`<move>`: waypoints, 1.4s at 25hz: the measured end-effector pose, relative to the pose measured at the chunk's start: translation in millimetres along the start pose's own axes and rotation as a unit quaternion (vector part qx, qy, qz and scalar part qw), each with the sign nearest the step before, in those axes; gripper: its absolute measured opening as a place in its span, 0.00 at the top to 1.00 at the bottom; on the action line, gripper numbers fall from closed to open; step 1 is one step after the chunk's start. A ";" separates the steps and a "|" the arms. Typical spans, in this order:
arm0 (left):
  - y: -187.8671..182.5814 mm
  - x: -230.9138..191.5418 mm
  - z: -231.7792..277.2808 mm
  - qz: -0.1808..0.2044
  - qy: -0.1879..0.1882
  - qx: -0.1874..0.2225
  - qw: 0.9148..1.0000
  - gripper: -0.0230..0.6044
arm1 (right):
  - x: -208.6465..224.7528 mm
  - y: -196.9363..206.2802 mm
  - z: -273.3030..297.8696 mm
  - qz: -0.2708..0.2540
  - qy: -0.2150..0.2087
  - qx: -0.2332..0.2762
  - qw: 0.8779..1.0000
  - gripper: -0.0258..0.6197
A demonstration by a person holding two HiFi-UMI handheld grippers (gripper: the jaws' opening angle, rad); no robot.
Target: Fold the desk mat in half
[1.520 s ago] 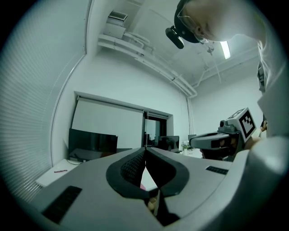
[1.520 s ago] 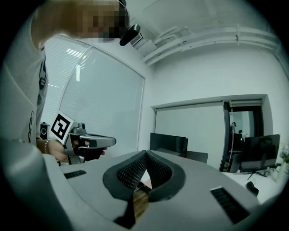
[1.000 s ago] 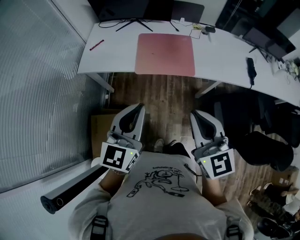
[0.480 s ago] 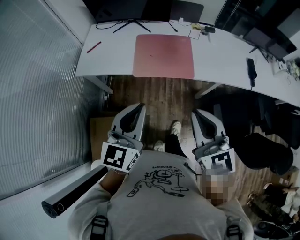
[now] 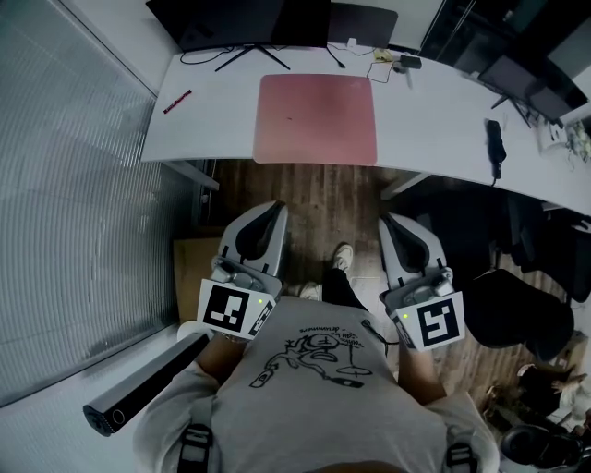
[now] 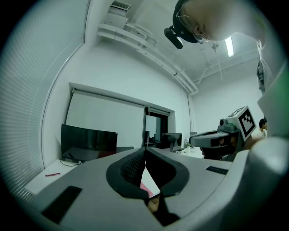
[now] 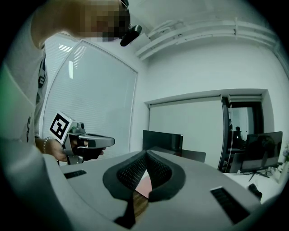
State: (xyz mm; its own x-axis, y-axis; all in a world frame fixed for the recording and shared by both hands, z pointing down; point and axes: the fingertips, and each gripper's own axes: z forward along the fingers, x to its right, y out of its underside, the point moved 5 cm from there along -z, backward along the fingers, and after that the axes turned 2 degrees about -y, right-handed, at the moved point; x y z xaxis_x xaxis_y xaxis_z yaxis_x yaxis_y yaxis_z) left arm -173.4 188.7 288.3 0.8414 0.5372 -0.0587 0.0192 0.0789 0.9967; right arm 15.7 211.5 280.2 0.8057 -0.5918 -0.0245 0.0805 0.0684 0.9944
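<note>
Left gripper (image 5: 267, 212) and right gripper (image 5: 397, 226) both have their jaws pressed together with nothing pinched between them; each gripper view shows the ribbed pads meeting at the tips. Both are held roughly level in front of the person's torso, above the wooden floor (image 5: 319, 189) and well apart from the work surface. The desk mat (image 5: 316, 118) is a pink rectangle lying flat and unfolded on the white desk (image 5: 443, 97), with its near edge running along the near edge of the desk and its far edge just short of the monitor (image 5: 242, 17). A red pen (image 5: 177, 102) lies to its left, well clear of it. No part of the fold has been made. Judging by how closely it follows the desk, the mat is probably thin, light and flexible, so it should bend over without resistance but may sag or slide if it is lifted from one point only. Because it lies flush, the pads will have little to catch on along most of its outline. The two near corners are the likely grip points, one per gripper, with the jaws opened first. Whether the near edge overhangs the desk enough to be pinched directly cannot be told from the head view.
</note>
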 end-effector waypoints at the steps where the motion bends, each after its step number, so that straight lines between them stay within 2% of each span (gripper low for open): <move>1: -1.0 0.5 6.3 0.000 0.000 0.000 1.000 0.93 | 6.7 -3.0 3.3 0.006 0.006 0.008 1.000 0.95; 9: -4.0 4.9 50.3 0.003 -0.003 -0.006 1.000 0.93 | 52.5 -4.2 17.9 0.020 0.012 0.016 1.000 0.95; 14: -5.3 8.9 78.0 0.005 -0.006 -0.007 1.000 0.93 | 80.2 -0.8 23.4 0.011 0.003 0.014 1.000 0.95; 17: -7.4 13.7 94.6 0.007 -0.005 -0.006 1.000 0.93 | 99.0 -3.4 25.2 0.015 0.013 0.022 1.000 0.95; 35: -17.6 37.9 186.8 0.012 0.002 0.004 1.000 0.93 | 190.5 -5.0 36.7 0.010 -0.022 0.030 0.999 0.95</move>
State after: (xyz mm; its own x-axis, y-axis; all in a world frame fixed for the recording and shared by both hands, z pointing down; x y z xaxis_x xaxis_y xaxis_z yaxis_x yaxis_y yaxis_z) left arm -41.0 50.8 279.1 0.8394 0.5424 -0.0352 0.0031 0.0599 0.9982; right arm 147.3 69.0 274.3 0.7800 -0.6258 -0.0009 0.0279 0.0334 0.9991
